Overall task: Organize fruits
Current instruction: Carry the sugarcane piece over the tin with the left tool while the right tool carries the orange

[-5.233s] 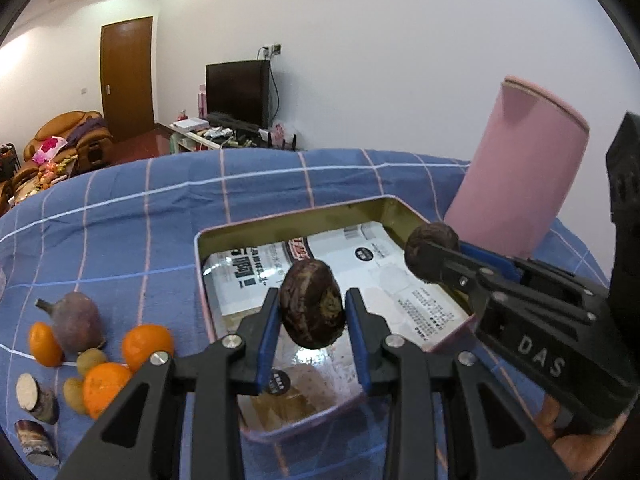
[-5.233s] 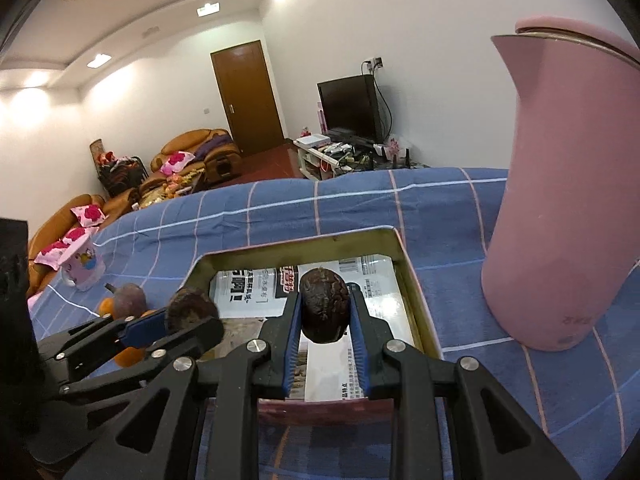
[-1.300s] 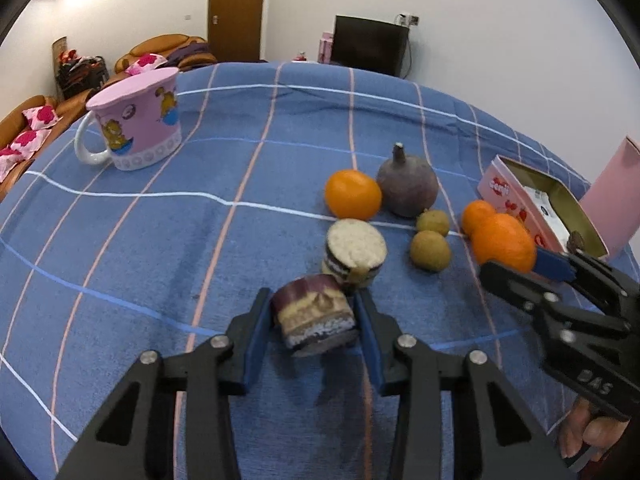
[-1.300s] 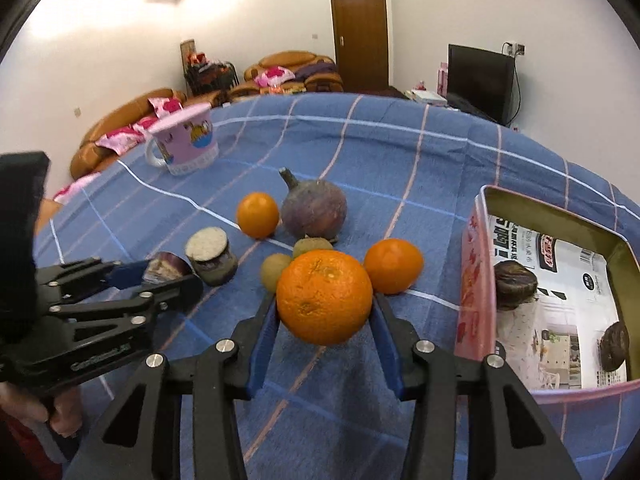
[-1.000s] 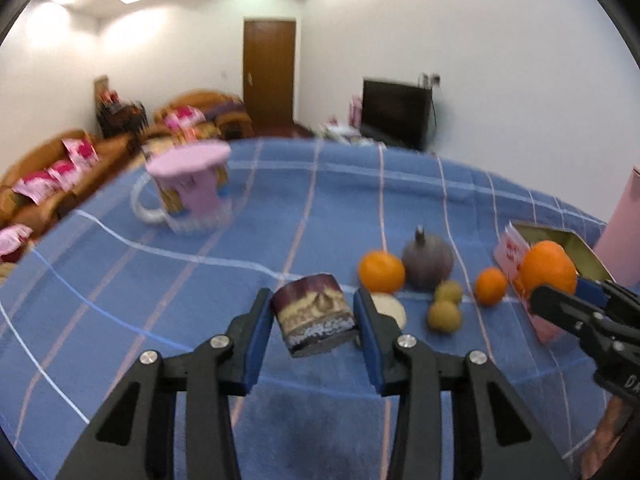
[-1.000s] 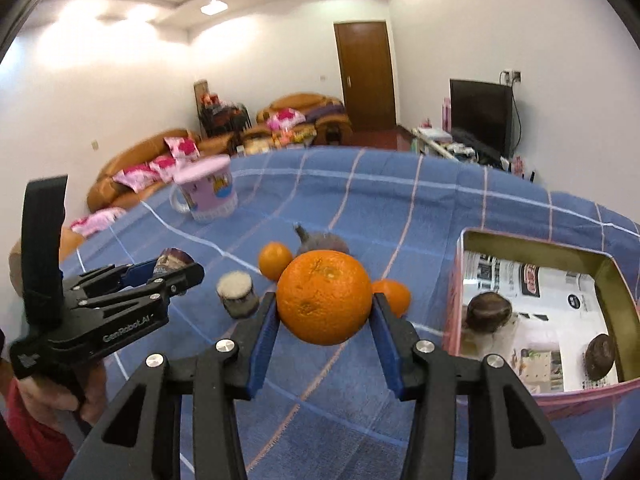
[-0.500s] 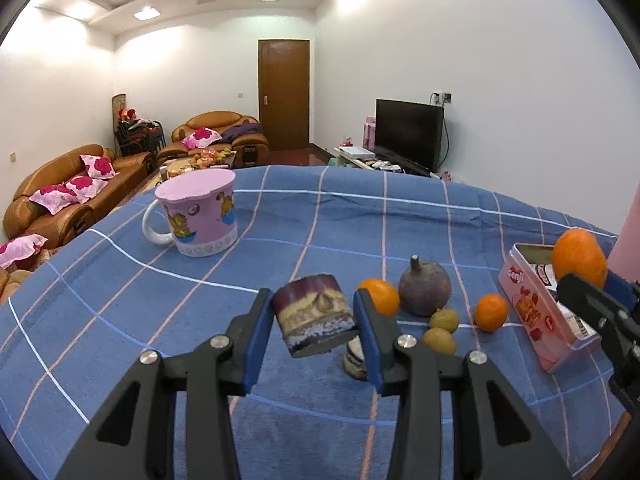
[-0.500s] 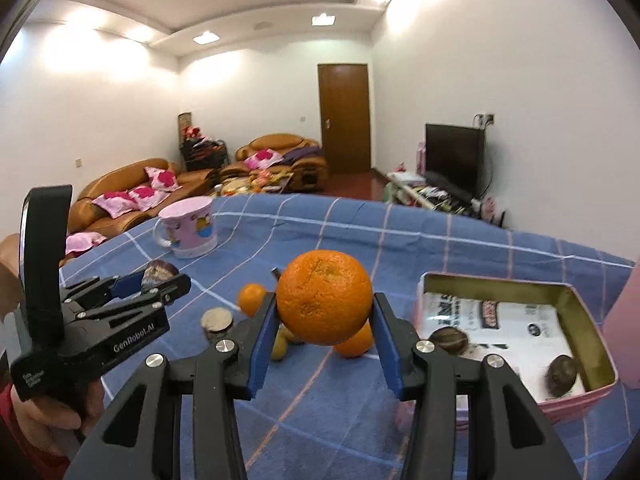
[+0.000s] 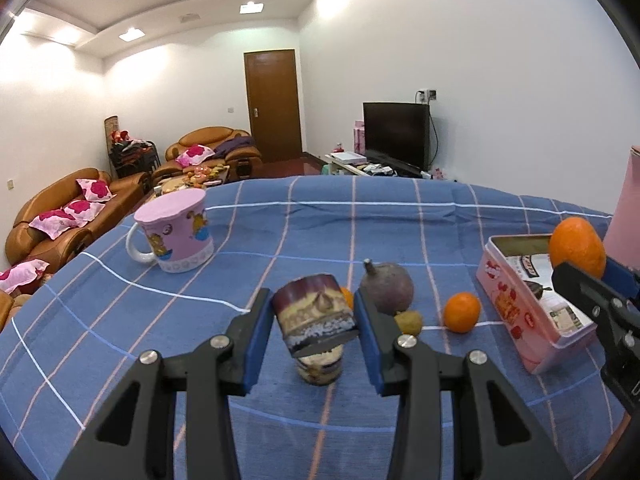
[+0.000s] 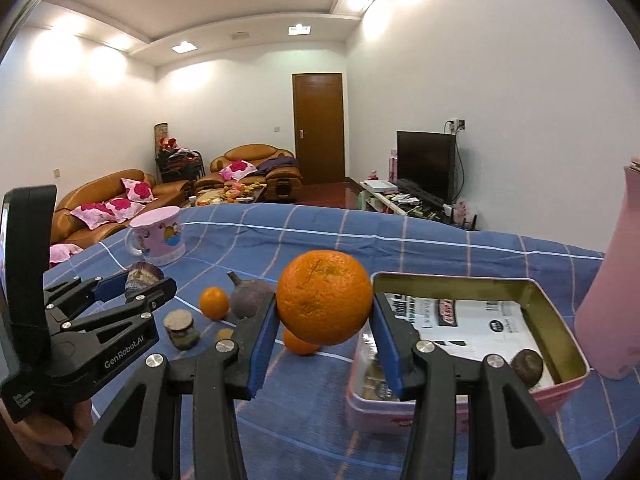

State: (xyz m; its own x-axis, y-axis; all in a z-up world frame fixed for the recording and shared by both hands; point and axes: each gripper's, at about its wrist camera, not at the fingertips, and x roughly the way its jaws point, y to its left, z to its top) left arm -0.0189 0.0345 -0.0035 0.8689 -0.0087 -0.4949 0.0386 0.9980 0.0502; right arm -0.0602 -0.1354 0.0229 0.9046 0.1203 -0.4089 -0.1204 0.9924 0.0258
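Note:
My left gripper (image 9: 314, 312) is shut on a purple-skinned cut chunk (image 9: 316, 314), held above the blue cloth; a second chunk (image 9: 319, 366) stands on the cloth right under it. My right gripper (image 10: 324, 316) is shut on a large orange (image 10: 324, 296), in the air just left of the open pink tin (image 10: 460, 280). A dark round fruit (image 10: 526, 366) lies in the tin. On the cloth between the grippers sit a purple fruit (image 9: 387, 287), a small orange (image 9: 462, 312) and a small green fruit (image 9: 408, 322).
A pink mug (image 9: 176, 236) stands at the table's far left. A tall pink flask (image 10: 612, 304) stands right of the tin. A hand (image 10: 44, 432) holds the left gripper at the lower left of the right wrist view. Sofas and a television lie beyond the table.
Both grippers have risen and tipped up, each keeping its load. The right gripper with the orange has come closer to the tin. The fruits now sit lower and nearer the centre.

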